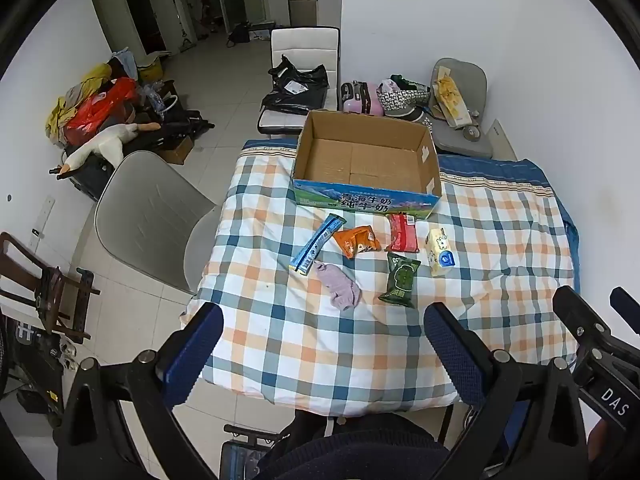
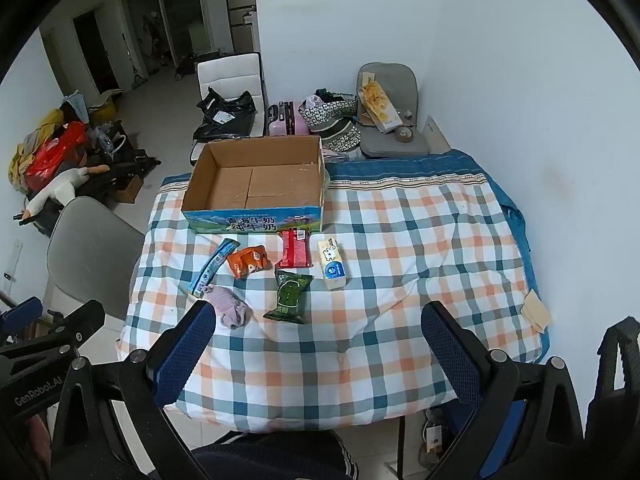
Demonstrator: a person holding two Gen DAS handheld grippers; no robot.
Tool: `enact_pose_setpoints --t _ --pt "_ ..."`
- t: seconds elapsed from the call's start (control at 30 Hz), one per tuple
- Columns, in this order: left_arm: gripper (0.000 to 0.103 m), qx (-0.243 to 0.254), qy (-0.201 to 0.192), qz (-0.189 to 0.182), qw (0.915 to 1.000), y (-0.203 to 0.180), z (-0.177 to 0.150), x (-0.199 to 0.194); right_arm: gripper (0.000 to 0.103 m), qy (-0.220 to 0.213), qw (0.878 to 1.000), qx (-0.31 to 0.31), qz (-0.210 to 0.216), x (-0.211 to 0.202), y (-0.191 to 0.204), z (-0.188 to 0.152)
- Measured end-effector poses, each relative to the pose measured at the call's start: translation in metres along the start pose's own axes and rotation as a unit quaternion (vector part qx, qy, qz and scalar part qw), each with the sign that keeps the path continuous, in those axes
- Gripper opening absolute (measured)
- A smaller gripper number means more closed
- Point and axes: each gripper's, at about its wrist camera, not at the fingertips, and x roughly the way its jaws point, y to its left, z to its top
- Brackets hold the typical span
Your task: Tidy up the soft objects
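An open empty cardboard box (image 1: 366,160) (image 2: 256,184) stands at the far side of the checked quilt. In front of it lie a blue sachet (image 1: 317,245) (image 2: 213,266), an orange packet (image 1: 357,241) (image 2: 248,261), a red packet (image 1: 403,233) (image 2: 295,254), a yellow tissue pack (image 1: 439,252) (image 2: 332,264), a green packet (image 1: 400,279) (image 2: 289,296) and a lilac sock (image 1: 340,287) (image 2: 230,306). My left gripper (image 1: 324,340) is open and empty above the quilt's near edge. My right gripper (image 2: 320,340) is open and empty, just right of it.
The checked quilt (image 1: 360,344) (image 2: 400,248) covers the table. A grey chair (image 1: 148,216) (image 2: 88,248) stands at the table's left. More chairs, bags and a pink suitcase (image 1: 360,98) sit behind the box. A white wall runs along the right.
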Motion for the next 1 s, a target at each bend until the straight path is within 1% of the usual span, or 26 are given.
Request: enact_pose_setpoints --t 0.03,0.2,0.37,0.53,1.0 --pt "0.103 0.000 -0.001 0.001 1.0000 0.0001 0.0000 -0.0004 0.103 -0.001 1.000 0.002 0.005 -0.0003 -0.0005 0.0002" --pt "0.103 0.000 -0.006 0.001 1.0000 0.0008 -0.0006 -0.0021 0.103 -0.002 1.000 0.003 0.007 -0.0020 -0.0013 0.0010" --pt "0.103 -0.002 -0.001 0.000 1.0000 0.0064 0.0025 0.0029 0.103 -0.001 1.000 0.004 0.007 -0.0013 -0.0019 0.0031" --pt "0.103 -0.002 -0.004 0.001 1.0000 0.0058 0.0089 -0.0053 0.103 -0.002 1.000 0.004 0.006 -0.0030 -0.0026 0.0033" --pt "0.103 0.000 -0.004 0.000 1.0000 0.0043 0.0054 -0.0071 0.103 -0.002 1.000 0.004 0.007 -0.0016 -0.0038 0.0054"
